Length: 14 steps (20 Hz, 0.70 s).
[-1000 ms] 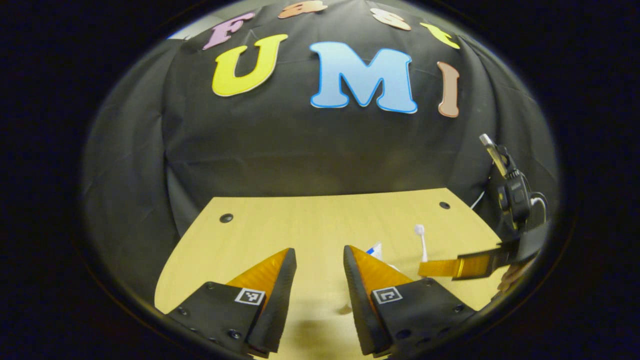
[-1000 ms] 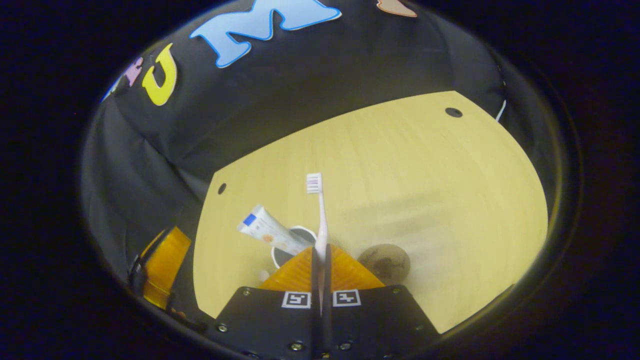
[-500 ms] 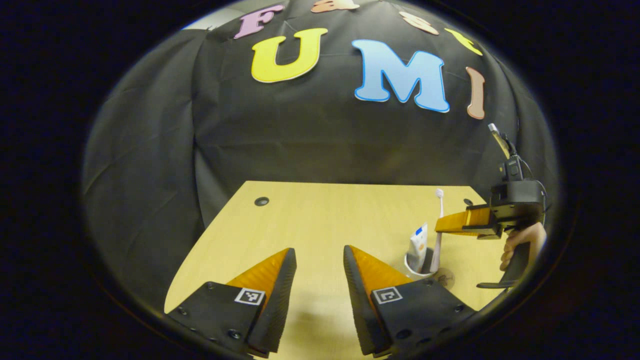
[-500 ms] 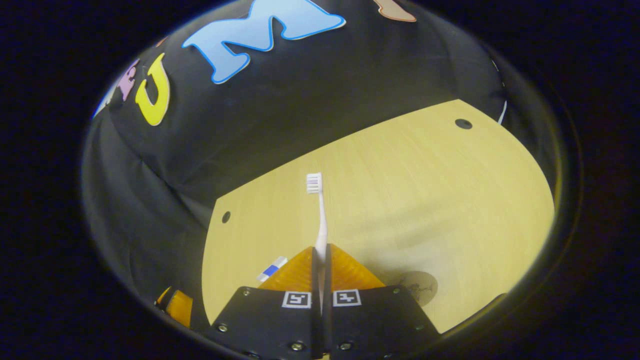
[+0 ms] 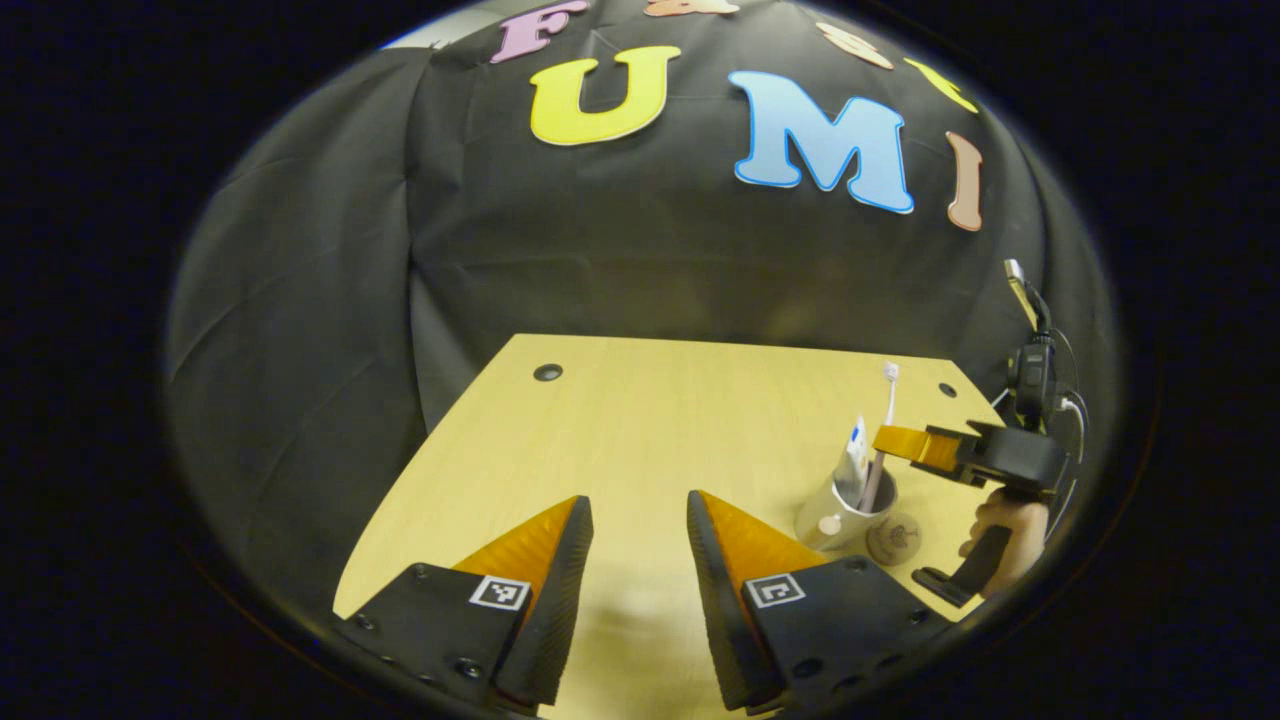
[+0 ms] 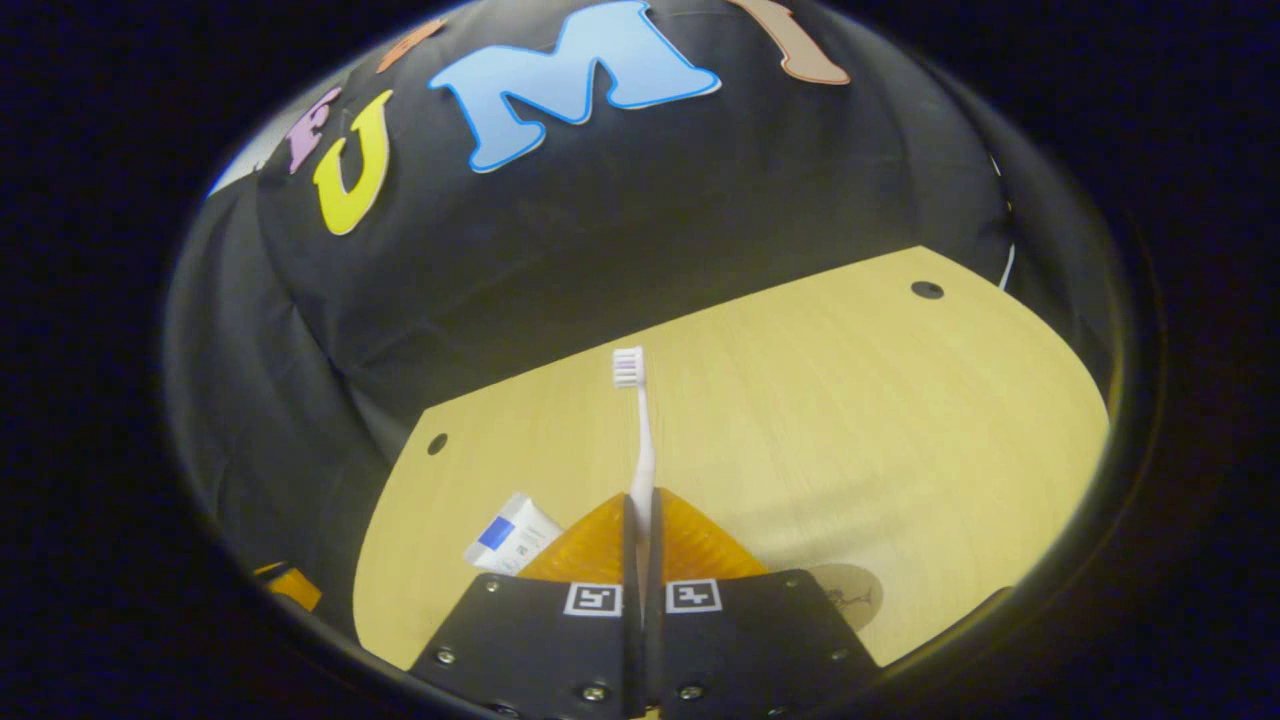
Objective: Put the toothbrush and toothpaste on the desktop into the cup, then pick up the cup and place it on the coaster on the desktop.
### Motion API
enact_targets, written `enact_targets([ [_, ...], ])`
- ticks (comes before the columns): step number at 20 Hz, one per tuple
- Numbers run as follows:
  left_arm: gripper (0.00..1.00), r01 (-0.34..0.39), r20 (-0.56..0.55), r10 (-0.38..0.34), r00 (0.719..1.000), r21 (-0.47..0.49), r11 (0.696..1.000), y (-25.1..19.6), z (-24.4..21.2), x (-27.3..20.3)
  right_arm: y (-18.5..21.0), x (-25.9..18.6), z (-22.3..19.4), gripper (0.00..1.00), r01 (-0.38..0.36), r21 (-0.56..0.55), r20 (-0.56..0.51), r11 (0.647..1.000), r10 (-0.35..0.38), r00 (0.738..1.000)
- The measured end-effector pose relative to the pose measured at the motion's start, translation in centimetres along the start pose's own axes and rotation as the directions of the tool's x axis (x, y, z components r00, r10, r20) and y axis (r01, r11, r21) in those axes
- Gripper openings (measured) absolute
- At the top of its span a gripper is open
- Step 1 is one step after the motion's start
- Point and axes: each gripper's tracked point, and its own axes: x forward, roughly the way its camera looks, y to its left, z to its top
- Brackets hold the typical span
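- Right gripper [image 6: 640,500] is clamped on the brush [image 6: 640,440], head up; in the left gripper view its lower end is in the cup [image 5: 835,515] below the fingers.
- Paste [image 5: 853,462] already stands in the cup; coaster [image 5: 893,538] touches or sits just beside it.
- Left gripper [image 5: 640,530] is apart, empty, well left of the cup.
- Step: dropping the brush in. Next: open the fingers, then grip the cup.

Bare desktop [image 5: 640,430] lies open left of the cup [image 5: 835,510]; the coaster [image 5: 893,538] and right gripper [image 5: 885,440] crowd its right side.
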Motion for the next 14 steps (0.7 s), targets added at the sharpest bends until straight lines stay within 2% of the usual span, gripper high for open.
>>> enact_targets([
  [3, 0.62, 0.013, -0.004, -0.013, 1.000, 0.006, 1.000, -0.6, -0.4, 0.1, 0.0, -0.1, 0.0, 0.02, 0.004, -0.038, 0.054, 0.999, -0.002, 0.999],
  [5, 0.64, 0.026, -0.005, -0.026, 1.000, 0.011, 1.000, -1.3, -0.7, 0.5, -0.1, -0.3, 0.0, 0.03, 0.010, -0.079, 0.082, 0.997, -0.003, 0.997],
  [10, 0.62, 0.045, -0.013, -0.045, 0.999, 0.053, 0.998, -2.7, -1.5, 0.9, -0.4, -0.2, 0.0, 0.03, 0.056, -0.164, 0.129, 0.985, -0.035, 0.991],
  [11, 0.62, 0.049, -0.015, -0.049, 0.999, 0.062, 0.997, -3.1, -1.8, 0.9, -0.3, -0.3, -0.9, 0.06, 0.047, -0.184, 0.104, 0.982, -0.028, 0.994],
  [12, 0.62, 0.055, -0.017, -0.054, 0.998, 0.068, 0.996, -3.4, -2.0, 0.9, -1.0, -0.2, -1.8, 0.19, 0.062, -0.204, 0.076, 0.977, -0.048, 0.996],
  [13, 0.62, 0.062, -0.022, -0.061, 0.998, 0.073, 0.995, -3.7, -2.3, 0.8, -1.1, -0.7, -2.2, 0.19, 0.054, -0.208, 0.078, 0.977, -0.039, 0.996],
  [14, 0.63, 0.069, -0.028, -0.067, 0.997, 0.078, 0.995, -4.0, -2.6, 0.8, -1.0, -1.3, -2.3, 0.30, 0.050, -0.204, 0.088, 0.978, -0.033, 0.996],
])
